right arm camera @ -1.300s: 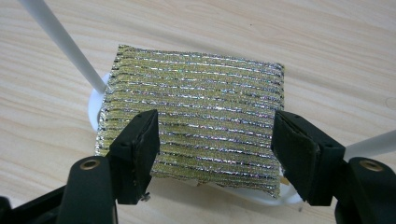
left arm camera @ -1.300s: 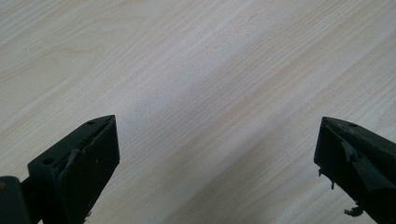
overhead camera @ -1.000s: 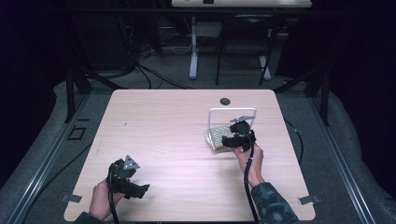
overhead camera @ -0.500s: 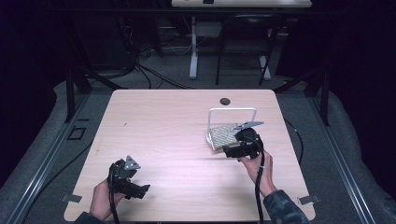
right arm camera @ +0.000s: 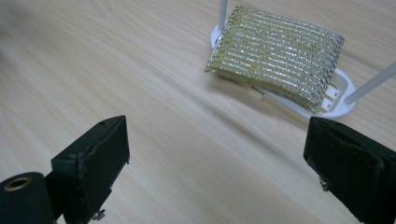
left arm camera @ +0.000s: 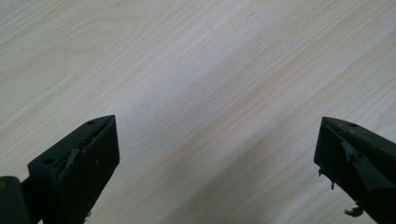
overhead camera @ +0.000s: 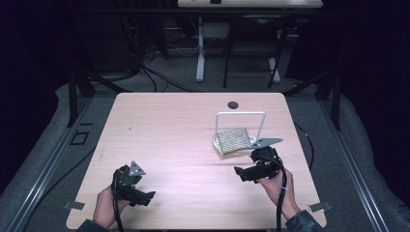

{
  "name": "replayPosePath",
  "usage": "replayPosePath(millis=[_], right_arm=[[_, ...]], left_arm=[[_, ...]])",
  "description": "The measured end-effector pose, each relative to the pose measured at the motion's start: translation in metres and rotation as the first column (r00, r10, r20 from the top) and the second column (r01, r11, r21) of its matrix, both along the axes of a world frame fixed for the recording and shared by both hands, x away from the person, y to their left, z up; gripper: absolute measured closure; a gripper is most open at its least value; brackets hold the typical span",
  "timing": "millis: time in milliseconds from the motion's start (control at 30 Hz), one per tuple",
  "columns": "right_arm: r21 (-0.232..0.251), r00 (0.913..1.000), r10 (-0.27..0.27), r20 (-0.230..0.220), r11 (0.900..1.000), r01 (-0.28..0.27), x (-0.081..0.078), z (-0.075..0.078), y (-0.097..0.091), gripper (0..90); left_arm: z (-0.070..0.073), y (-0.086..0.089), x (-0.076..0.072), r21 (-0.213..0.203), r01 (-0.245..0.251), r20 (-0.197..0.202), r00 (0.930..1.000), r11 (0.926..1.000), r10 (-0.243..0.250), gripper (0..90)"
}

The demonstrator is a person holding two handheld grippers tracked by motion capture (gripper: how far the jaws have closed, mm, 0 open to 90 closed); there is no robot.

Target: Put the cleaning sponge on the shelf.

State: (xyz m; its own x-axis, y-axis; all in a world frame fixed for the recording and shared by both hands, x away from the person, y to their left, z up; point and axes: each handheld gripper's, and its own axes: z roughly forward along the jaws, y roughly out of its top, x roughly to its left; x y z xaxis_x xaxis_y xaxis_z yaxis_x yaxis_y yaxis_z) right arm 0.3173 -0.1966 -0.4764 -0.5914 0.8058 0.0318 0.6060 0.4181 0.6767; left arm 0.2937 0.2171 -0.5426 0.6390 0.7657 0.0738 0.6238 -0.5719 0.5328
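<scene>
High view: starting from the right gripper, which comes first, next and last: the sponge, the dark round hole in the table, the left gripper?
From the right gripper:
1. Sponge, just beyond it, on the white rack.
2. Dark round hole, at the table's far edge.
3. Left gripper, across at the near left corner.

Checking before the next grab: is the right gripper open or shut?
Open: the right gripper has its jaws wide apart, nothing between them.

The right gripper (right arm camera: 219,168) holds its two black jaws wide apart over the pale wooden table (right arm camera: 140,84), with nothing between them. Ahead of the jaws and off toward the right one lies a gold and silver scouring sponge (right arm camera: 275,56) on a white oval stand (right arm camera: 338,95). Two thin white posts rise from the stand, one at each end of the sponge.
</scene>
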Motion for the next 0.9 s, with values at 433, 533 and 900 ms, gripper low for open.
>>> replayPosePath(millis=[433, 533, 900], right_arm=[[-0.028, 0.9999, 0.0, -0.017, 0.9996, 0.0, -0.026, -0.009, -0.024, 4.1], [-0.029, 0.9994, -0.012, -0.031, 0.9995, 0.011, -0.031, -0.014, -0.03, 4.5], [-0.118, 0.9935, -0.016, -0.113, 0.993, 0.002, -0.038, -0.05, -0.044, 7.1]], left_arm=[[-0.001, 0.0, 0.0, 0.0, 0.006, -0.007, 1.0, 1.0, -0.006, 0.1], [-0.001, -0.001, -0.001, -0.001, 0.004, -0.004, 1.0, 1.0, -0.004, 0.1], [0.0, 0.001, -0.001, -0.01, 0.005, 0.005, 1.0, 0.9999, -0.005, 0.1]])
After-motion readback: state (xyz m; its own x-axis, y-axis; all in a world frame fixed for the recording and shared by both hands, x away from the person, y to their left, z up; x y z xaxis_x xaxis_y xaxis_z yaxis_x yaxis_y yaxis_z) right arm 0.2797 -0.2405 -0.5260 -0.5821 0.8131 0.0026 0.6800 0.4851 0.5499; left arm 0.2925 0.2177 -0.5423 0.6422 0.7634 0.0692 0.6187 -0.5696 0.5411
